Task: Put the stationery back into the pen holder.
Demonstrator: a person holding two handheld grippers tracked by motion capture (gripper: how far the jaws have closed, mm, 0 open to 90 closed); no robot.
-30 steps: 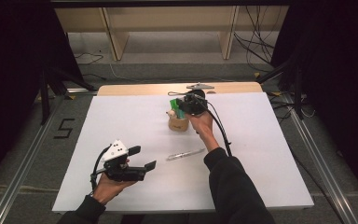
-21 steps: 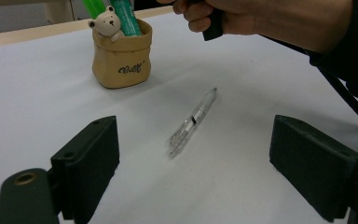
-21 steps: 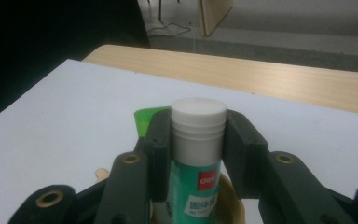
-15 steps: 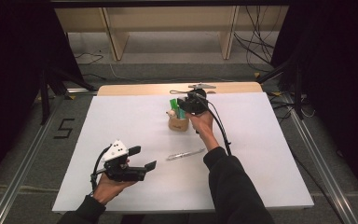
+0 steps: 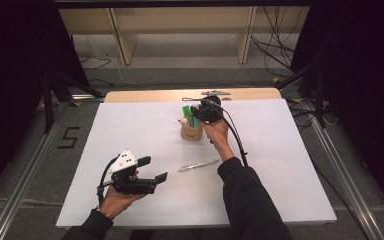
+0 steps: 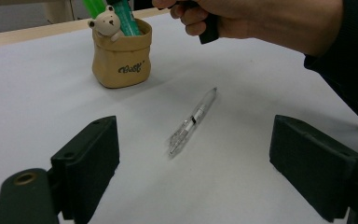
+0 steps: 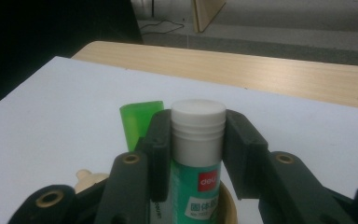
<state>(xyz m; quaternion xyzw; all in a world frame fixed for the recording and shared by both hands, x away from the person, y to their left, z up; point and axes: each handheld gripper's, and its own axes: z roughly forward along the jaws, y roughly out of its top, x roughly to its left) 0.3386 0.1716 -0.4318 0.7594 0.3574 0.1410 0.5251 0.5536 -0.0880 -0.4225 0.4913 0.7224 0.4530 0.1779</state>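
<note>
A tan paper-bag pen pot [image 5: 191, 132] with a small bear figure [image 6: 106, 22] on its rim stands at the table's far middle. In it are a green marker [image 7: 141, 120] and a green glue stick [image 7: 198, 140] with a white cap. My right gripper [image 5: 206, 111] is just above the pot, shut on the glue stick below its cap. A clear pen [image 5: 198, 165] lies flat on the white table nearer me. My left gripper [image 5: 152, 170] is held at the front left, open, with the clear pen [image 6: 193, 122] on the table ahead between its jaws.
The white sheet [image 5: 290, 165] covers the table, with a bare wooden strip [image 5: 150, 95] along the far edge. Cables trail from both grippers. Beyond the table are the floor, shelf legs and dark stands.
The right gripper has barely shifted over the pot, still holding the glue stick. The left gripper and the pen have not moved.
</note>
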